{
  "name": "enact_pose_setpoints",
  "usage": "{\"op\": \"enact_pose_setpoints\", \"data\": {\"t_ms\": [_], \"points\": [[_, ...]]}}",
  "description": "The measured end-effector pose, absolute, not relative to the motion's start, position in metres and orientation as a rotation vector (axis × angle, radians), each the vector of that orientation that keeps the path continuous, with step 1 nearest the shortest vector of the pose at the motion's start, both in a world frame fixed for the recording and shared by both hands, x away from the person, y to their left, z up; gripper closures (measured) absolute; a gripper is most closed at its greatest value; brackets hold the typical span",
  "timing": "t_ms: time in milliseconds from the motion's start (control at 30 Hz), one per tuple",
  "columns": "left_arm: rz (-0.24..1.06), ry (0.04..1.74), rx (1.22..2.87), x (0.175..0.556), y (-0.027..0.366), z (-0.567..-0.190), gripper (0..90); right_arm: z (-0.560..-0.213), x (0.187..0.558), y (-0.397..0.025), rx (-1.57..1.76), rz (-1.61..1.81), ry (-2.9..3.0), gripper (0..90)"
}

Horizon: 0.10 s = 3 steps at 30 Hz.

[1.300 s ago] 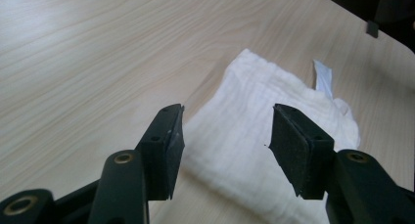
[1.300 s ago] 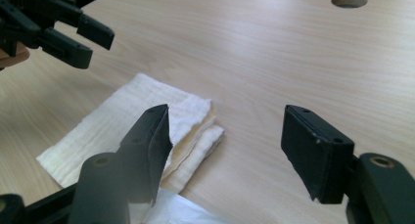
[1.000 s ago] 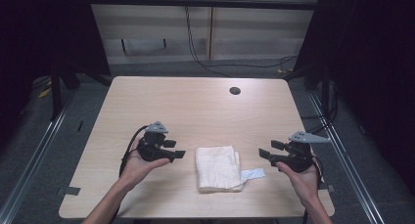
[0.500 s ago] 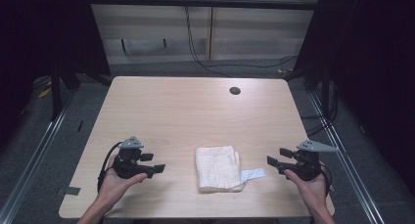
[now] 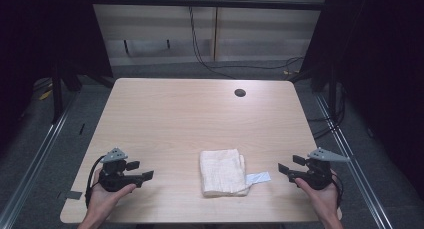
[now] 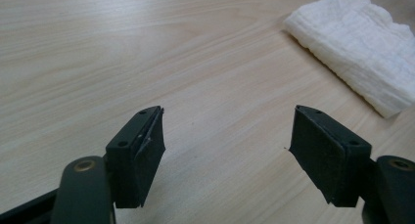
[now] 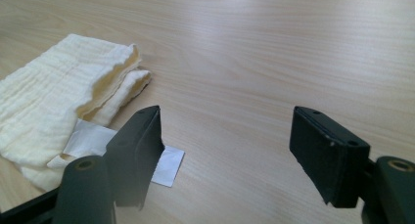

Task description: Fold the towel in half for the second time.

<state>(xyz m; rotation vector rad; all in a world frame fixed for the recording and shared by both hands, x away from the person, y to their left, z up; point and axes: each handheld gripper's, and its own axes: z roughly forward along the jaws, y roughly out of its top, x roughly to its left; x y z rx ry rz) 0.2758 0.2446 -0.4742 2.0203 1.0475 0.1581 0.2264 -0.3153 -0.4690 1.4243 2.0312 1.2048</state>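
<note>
A folded cream-white towel [image 5: 223,172] lies near the table's front edge, between the two hands. A white label [image 5: 258,178] sticks out from its right side. My left gripper [image 5: 146,175] rests at the front left of the table, open and empty, well apart from the towel [image 6: 357,67]. My right gripper [image 5: 286,170] sits at the front right, open and empty, a short way right of the label [image 7: 122,153]. The towel [image 7: 58,111] fills the left of the right gripper view.
The light wooden table [image 5: 190,119] has a small round dark hole [image 5: 240,93] near its far right. Cables [image 5: 205,59] run across the floor beyond the far edge. Dark metal frame rails [image 5: 35,154] flank both sides.
Both hands have drawn back from the towel toward the table's front corners; the left gripper went further left and nearer the front edge, the right slightly outward.
</note>
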Motion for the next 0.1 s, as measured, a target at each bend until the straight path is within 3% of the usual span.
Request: {"op": "enact_pose_setpoints", "data": {"t_ms": [100], "points": [[0.152,1.046,2.045,0.2797,0.242,-0.4765,26.2,-0.4681,0.2285,-0.3058,1.373,1.198,2.054,27.8]]}}
